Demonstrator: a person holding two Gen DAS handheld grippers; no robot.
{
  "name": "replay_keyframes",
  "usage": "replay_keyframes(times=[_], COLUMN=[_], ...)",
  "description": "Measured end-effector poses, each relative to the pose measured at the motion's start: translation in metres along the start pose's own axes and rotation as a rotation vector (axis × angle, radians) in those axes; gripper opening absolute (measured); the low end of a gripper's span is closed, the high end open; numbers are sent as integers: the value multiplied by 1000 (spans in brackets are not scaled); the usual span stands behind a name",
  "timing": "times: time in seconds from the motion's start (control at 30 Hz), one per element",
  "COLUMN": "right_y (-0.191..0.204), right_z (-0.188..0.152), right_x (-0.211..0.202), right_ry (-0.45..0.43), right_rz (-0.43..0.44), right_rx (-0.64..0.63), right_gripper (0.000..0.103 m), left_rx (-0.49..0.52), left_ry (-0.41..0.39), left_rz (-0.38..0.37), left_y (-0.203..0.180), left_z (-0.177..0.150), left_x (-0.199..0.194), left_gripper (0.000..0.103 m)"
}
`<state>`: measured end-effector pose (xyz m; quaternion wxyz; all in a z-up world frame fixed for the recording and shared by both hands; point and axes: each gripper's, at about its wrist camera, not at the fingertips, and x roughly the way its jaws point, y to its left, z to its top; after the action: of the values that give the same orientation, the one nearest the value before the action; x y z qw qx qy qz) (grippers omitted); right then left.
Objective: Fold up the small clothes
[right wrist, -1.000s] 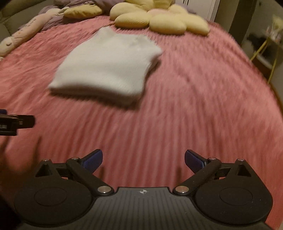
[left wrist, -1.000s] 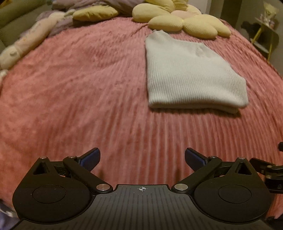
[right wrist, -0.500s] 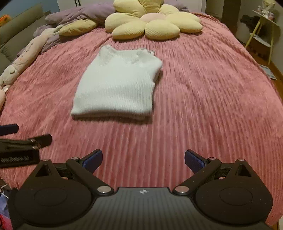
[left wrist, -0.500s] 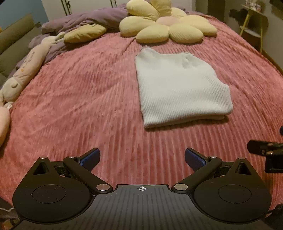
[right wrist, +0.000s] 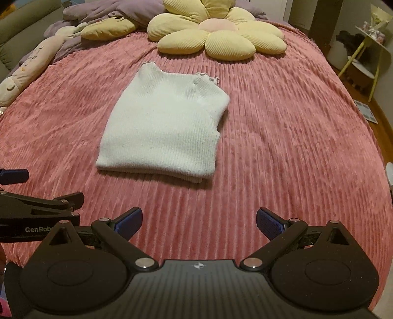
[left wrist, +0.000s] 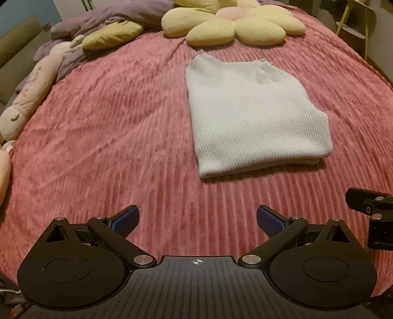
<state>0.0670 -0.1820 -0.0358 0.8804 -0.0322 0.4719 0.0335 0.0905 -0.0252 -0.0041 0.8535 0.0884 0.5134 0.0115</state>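
A small white knit sweater [left wrist: 253, 115] lies folded into a flat rectangle on the pink ribbed bedspread [left wrist: 110, 137]; it also shows in the right wrist view [right wrist: 164, 127]. My left gripper [left wrist: 197, 220] is open and empty, held above the near part of the bed, well short of the sweater. My right gripper [right wrist: 199, 220] is open and empty, also short of the sweater. The left gripper's side shows at the left edge of the right wrist view [right wrist: 36, 211].
A yellow flower-shaped cushion [right wrist: 216, 36] lies at the head of the bed. A long plush toy [left wrist: 32, 95] and a purple blanket [left wrist: 108, 19] lie along the left side. A yellow-legged side table [right wrist: 368, 51] stands beyond the bed's right edge.
Both grippers have pulled back and risen from the sweater, which now sits farther off and lower in both views. The sweater has not moved. Both grippers stay open.
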Motion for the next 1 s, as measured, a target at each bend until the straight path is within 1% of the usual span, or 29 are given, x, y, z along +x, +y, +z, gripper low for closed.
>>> replay_keyframes(times=[0.1,0.47,1.0], right_y=[-2,-4,-5], right_z=[1,-1,-3], right_x=[1,-4,-11], right_ry=[4,0,-5], right_rz=[2,-2,-12], right_rx=[9,19,18], right_gripper=[99,99,99], left_rx=[-2,2,-3], left_ry=[8,-18,-21], left_rz=[-5,-3,-1], left_y=[0,2,4], left_z=[0,0,-1], left_x=[1,-7,-11], left_gripper=[103,103,103])
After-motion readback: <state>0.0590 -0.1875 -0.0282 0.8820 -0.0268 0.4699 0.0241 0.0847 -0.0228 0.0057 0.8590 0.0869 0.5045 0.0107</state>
